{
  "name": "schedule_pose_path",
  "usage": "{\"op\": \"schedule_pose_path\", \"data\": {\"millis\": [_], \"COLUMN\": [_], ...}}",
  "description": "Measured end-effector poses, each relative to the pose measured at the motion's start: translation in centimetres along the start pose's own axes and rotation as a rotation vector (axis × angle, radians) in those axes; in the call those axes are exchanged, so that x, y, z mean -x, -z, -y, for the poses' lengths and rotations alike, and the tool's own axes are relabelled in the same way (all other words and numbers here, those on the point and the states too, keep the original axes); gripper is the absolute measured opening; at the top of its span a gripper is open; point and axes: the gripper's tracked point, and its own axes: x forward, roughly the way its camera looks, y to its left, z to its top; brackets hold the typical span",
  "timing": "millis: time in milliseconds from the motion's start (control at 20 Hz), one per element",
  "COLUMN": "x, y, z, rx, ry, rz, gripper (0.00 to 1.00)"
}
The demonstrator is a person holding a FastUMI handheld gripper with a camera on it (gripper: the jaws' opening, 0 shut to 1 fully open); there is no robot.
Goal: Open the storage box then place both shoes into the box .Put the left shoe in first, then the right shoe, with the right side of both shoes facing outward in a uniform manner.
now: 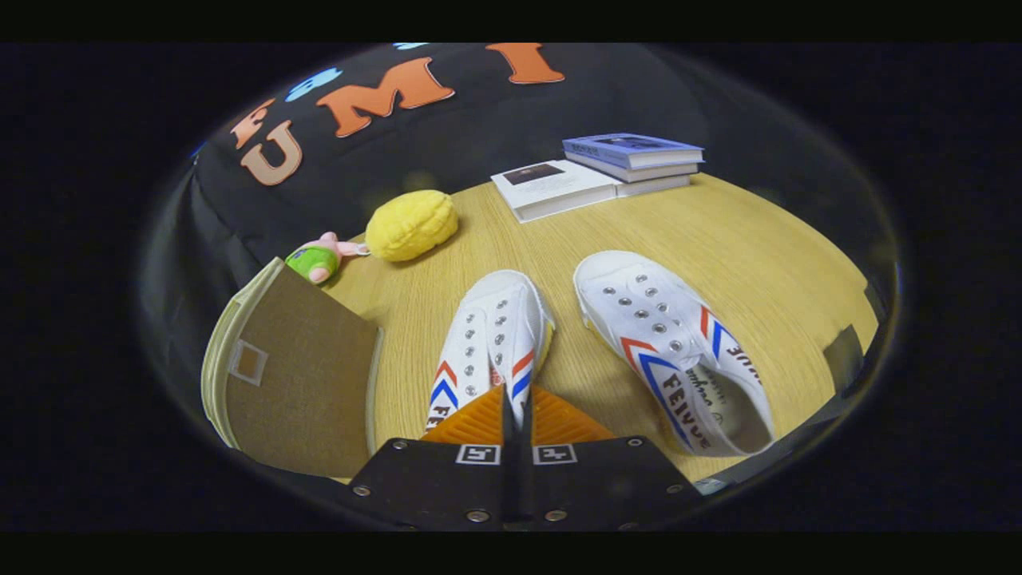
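Wooden bench (718, 239) carries all items.

1. Storage box (303, 375): just left of the tongs, brown panel with pale edging facing up. Whether it is open cannot be told.
2. Tongs (515, 415): fingers drawn almost together, apparently pinching the rear side wall of the first shoe (487, 335), which points away straight ahead of them. Judged a carrying hold for the box. Square coded markers sit on the tongs' body.
3. Second shoe (671, 343): free on the bench, right of the tongs, awaiting its turn. Side lettering reads "FEIYUE" beside red and blue chevrons.
4. Books (631, 156): stacked well beyond the tongs; titles too small to read.
5. Yellow plush (411, 225) and small pink-green toy (315, 259): beyond the box, uninvolved.
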Motion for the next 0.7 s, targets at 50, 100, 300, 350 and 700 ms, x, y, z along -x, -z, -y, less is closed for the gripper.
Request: {"op": "schedule_pose_path", "data": {"millis": [50, 100, 300, 350, 700], "x": [0.5, 1.2, 3.7, 4.3, 8.3], "y": [-0.8, -1.7, -5.6, -6.6, -12.2], "z": [-0.5, -1.3, -3.1, -3.7, -11.8], "rx": [-0.014, -0.032, -0.076, -0.081, -0.054], "ry": [-0.012, -0.034, -0.031, -0.023, -0.130], "rz": [0.013, 0.024, 0.102, 0.126, 0.223], "gripper": [0.00, 0.00, 0.00, 0.00, 0.00]}}
